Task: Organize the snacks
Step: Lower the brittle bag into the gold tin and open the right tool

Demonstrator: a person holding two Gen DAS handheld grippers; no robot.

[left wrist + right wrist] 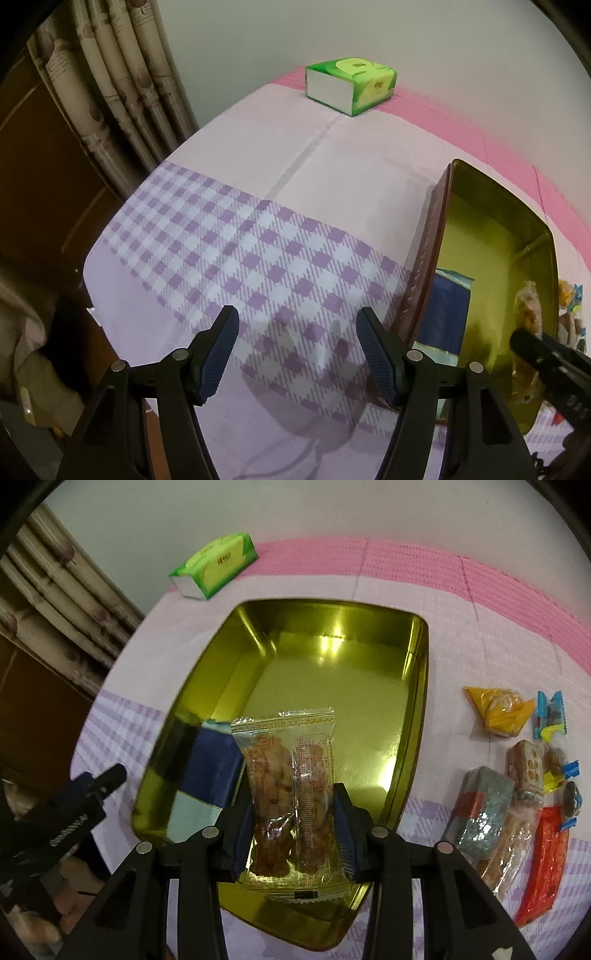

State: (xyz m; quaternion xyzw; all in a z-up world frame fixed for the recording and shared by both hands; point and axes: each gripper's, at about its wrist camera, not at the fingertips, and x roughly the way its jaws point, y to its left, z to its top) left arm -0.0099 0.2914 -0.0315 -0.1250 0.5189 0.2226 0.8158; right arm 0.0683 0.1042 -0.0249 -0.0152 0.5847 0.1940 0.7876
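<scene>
My right gripper (291,797) is shut on a clear packet of brown snacks (284,746) and holds it over the near half of an open gold tin (332,664). A dark blue packet (207,771) lies in the tin's near left corner. In the left wrist view, my left gripper (297,317) hangs open over the purple checked cloth, just left of the tin (495,240), with nothing between its fingers. The blue packet (447,302) shows inside the tin there, and the right gripper (528,343) comes in at the right edge.
Several loose wrapped snacks lie on the cloth right of the tin, among them a yellow packet (495,709), a grey-green one (480,808) and a red one (543,853). A green tissue pack (351,85) stands at the far edge by the wall. Curtains hang at the left.
</scene>
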